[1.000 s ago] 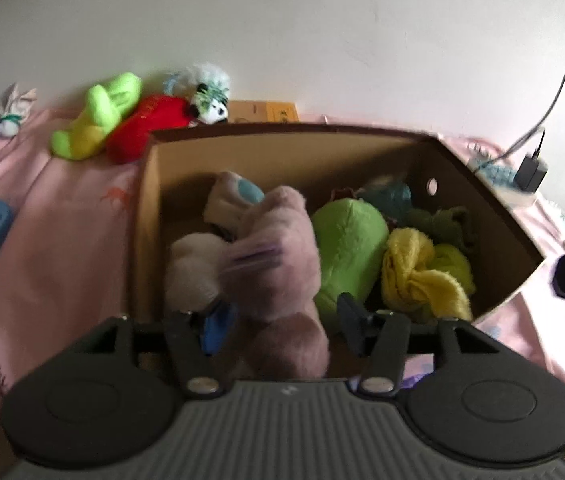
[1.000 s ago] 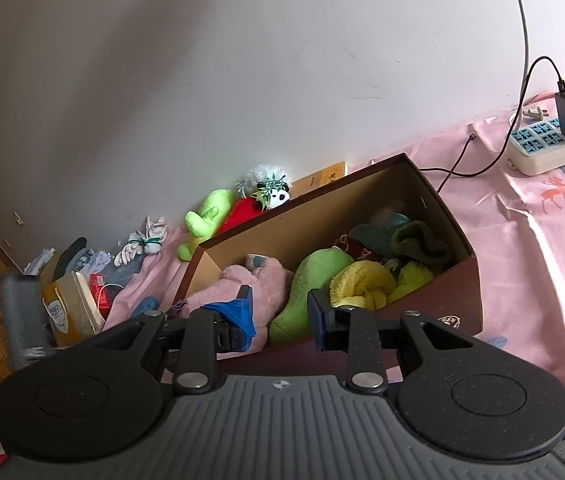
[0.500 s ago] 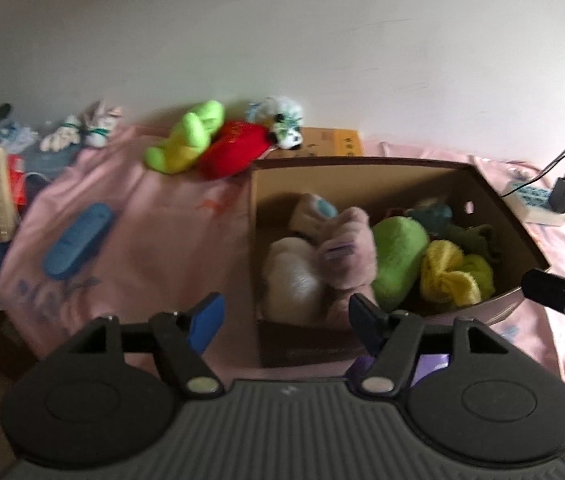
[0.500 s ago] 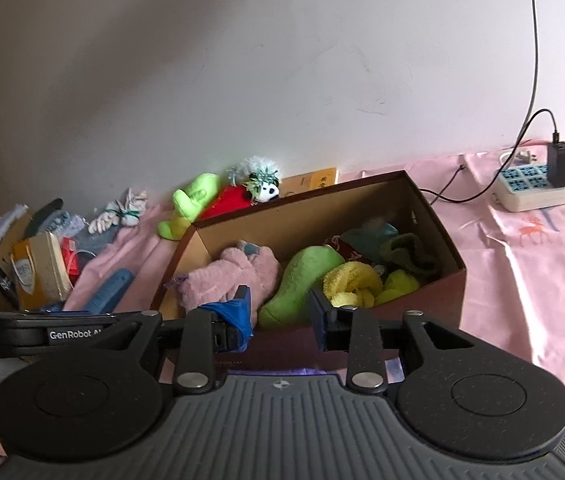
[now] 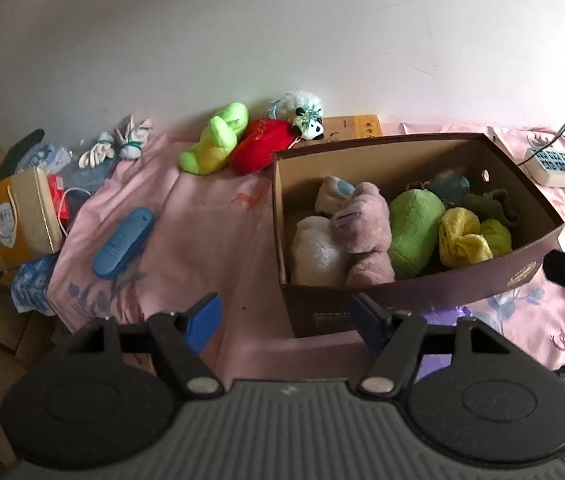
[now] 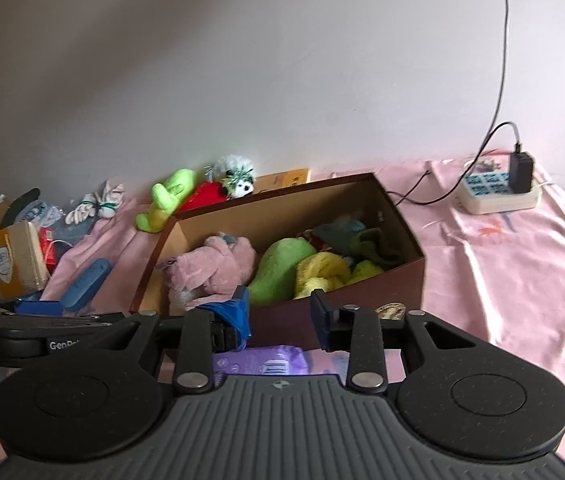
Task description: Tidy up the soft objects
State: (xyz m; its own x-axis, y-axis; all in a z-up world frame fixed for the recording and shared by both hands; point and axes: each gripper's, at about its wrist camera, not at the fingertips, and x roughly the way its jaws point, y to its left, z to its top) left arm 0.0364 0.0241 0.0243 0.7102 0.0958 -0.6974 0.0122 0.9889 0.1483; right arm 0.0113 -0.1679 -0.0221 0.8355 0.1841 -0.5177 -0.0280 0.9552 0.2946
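A brown cardboard box (image 5: 422, 292) (image 6: 362, 280) sits on the pink bedsheet. It holds a pink plush (image 5: 364, 226) (image 6: 214, 268), a white plush (image 5: 316, 250), a green plush (image 5: 414, 228) (image 6: 278, 264), yellow cloth (image 5: 462, 236) (image 6: 322, 272) and dark soft items. My left gripper (image 5: 286, 316) is open and empty, in front of the box's near left corner. My right gripper (image 6: 280, 310) is open and empty before the box's near wall. A lime plush (image 5: 214, 140) (image 6: 166, 196), a red plush (image 5: 262, 146) and a small panda toy (image 5: 308, 126) (image 6: 238, 184) lie by the wall.
A blue flat case (image 5: 122, 242) (image 6: 86, 282) lies on the sheet to the left. White gloves (image 5: 116, 146), a paper bag (image 5: 22, 216) and clutter sit at the left edge. A power strip (image 5: 554, 162) (image 6: 498, 192) with a charger is at the right. A purple packet (image 6: 258, 362) lies below the box.
My left gripper let go of the pink plush in the box, opened and pulled back and leftward. The right gripper drew back a little.
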